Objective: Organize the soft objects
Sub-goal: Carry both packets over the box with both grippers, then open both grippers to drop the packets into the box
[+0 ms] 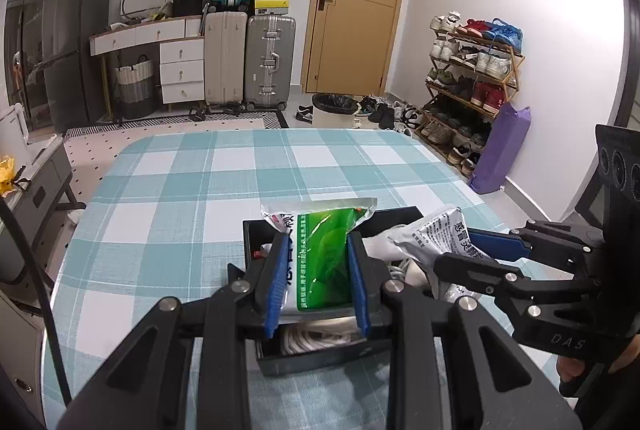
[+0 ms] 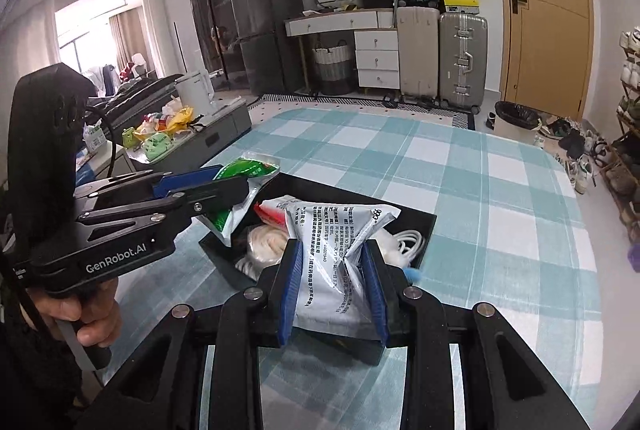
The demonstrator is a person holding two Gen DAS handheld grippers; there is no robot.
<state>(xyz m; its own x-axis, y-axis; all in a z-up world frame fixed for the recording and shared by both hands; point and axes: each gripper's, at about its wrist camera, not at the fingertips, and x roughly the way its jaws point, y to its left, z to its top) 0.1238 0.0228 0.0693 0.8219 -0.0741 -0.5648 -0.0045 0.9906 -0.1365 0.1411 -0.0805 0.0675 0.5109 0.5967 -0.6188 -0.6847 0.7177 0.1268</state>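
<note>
My left gripper (image 1: 318, 242) is shut on a green and white pouch (image 1: 320, 262) and holds it over a black tray (image 1: 252, 230) on the checked table. My right gripper (image 2: 332, 250) is shut on a white pouch with black print (image 2: 332, 250), crumpled between the blue pads, over the same tray (image 2: 420, 226). The right gripper with its white pouch (image 1: 436, 234) shows at the right in the left wrist view. The left gripper (image 2: 228, 186) and green pouch (image 2: 244, 170) show at the left in the right wrist view. The tray holds a coiled white cable (image 2: 408, 240), a white roll (image 2: 266, 242) and a red-edged packet (image 2: 270, 214).
The teal and white checked tablecloth (image 1: 240, 182) covers the table. A grey side cabinet (image 2: 208, 138) with snacks and a kettle stands to the left. Suitcases (image 1: 248, 62), a drawer unit, a bin (image 1: 334, 108) and a shoe rack (image 1: 468, 78) stand beyond the table.
</note>
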